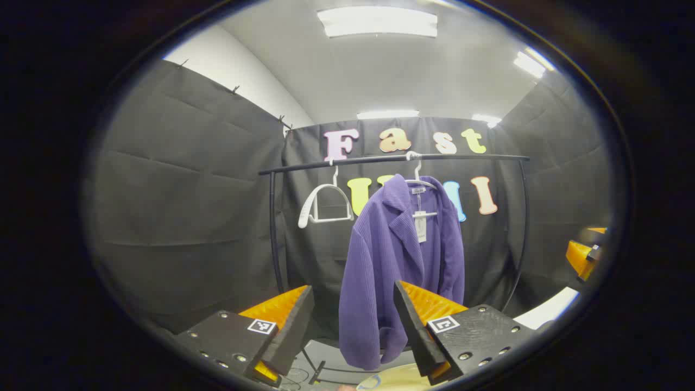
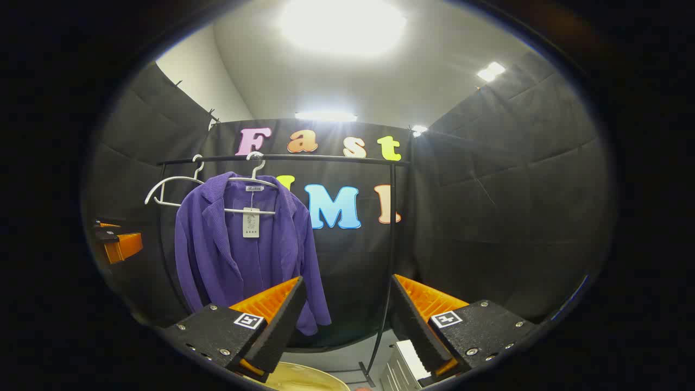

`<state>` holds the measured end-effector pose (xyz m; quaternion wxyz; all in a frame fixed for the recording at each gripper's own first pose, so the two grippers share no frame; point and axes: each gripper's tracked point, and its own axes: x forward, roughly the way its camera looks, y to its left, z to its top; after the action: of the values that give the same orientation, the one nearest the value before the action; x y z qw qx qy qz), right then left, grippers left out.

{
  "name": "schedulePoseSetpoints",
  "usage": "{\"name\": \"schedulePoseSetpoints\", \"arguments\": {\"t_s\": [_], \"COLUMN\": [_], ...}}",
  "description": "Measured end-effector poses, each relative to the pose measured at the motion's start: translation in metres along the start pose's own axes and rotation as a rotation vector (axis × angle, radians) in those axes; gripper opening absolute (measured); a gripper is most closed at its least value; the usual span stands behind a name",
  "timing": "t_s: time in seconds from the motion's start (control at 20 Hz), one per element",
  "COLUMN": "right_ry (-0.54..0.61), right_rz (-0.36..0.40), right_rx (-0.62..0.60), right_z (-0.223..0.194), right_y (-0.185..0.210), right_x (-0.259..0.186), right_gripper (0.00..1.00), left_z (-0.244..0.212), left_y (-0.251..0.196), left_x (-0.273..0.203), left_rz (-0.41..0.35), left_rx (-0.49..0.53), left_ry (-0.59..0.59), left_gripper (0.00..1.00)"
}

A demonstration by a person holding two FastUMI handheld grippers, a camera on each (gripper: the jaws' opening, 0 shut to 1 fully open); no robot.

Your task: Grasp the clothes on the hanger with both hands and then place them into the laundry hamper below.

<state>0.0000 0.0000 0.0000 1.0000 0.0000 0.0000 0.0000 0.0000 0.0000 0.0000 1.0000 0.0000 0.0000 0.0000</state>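
Jacket: purple ribbed jacket [image 1: 399,255] hangs on a white hanger [image 1: 419,182] from the black rail [image 1: 391,159]; in the right gripper view the jacket [image 2: 239,255] sits at the left part of the rail [image 2: 282,157], front open, with a paper tag [image 2: 250,222] dangling from the hanger's crossbar.
Second hanger: bare white hanger [image 1: 324,205] on the same rail, just beside the jacket on its left; in the right gripper view it [image 2: 165,190] partly overlaps the jacket's shoulder.
Rack: the rail runs between two dark uprights, one [image 2: 388,255] seen just right of centre in the right gripper view; black cloth wall behind.
Left hand-held gripper: left hand-held gripper [image 1: 353,320] is spread wide, holding nothing, aimed at the jacket's lower half; the jacket's hem shows between its fingers but well beyond them, with no contact.
Right hand-held gripper: right hand-held gripper [image 2: 345,317] is also spread wide and holds nothing; it points at the rack's right half, the jacket lying to the left of its line, apart from it.
Other gripper seen afar: the right one shows at the right edge of the left gripper view [image 1: 583,255]; the left one shows at the left edge of the right gripper view [image 2: 117,241].
Hamper: pale rounded rim [image 2: 304,377] at the bottom of the right gripper view, below the jacket; a similar pale edge [image 1: 393,377] lies under the jacket in the left gripper view.
Ceiling: white, with bright light panels [image 1: 377,21].
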Motion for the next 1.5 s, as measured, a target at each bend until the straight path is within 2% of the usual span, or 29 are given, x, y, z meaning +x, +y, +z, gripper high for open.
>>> {"name": "schedulePoseSetpoints", "arguments": {"t_s": [1.0,1.15,1.2,1.5], "right_ry": [-0.007,-0.033,-0.039,-0.038], "right_rz": [-0.008,-0.022,-0.023,0.002], "right_rx": [-0.037,-0.043,-0.041,-0.028], "right_z": [-0.001,0.012,0.017,0.033], "right_y": [0.014,0.017,0.019,0.046], "right_x": [0.012,0.022,0.026,0.056], "right_gripper": [0.96,0.96,0.96,0.96], "left_z": [0.002,0.009,0.012,0.033], "left_y": [0.005,0.006,0.008,0.008], "left_x": [0.020,0.030,0.034,0.062], "left_rz": [-0.021,-0.045,-0.052,-0.115], "left_rx": [0.015,0.009,0.006,-0.049], "left_ry": [-0.014,-0.021,-0.021,-0.019], "left_gripper": [0.92,0.92,0.85,0.85]}}
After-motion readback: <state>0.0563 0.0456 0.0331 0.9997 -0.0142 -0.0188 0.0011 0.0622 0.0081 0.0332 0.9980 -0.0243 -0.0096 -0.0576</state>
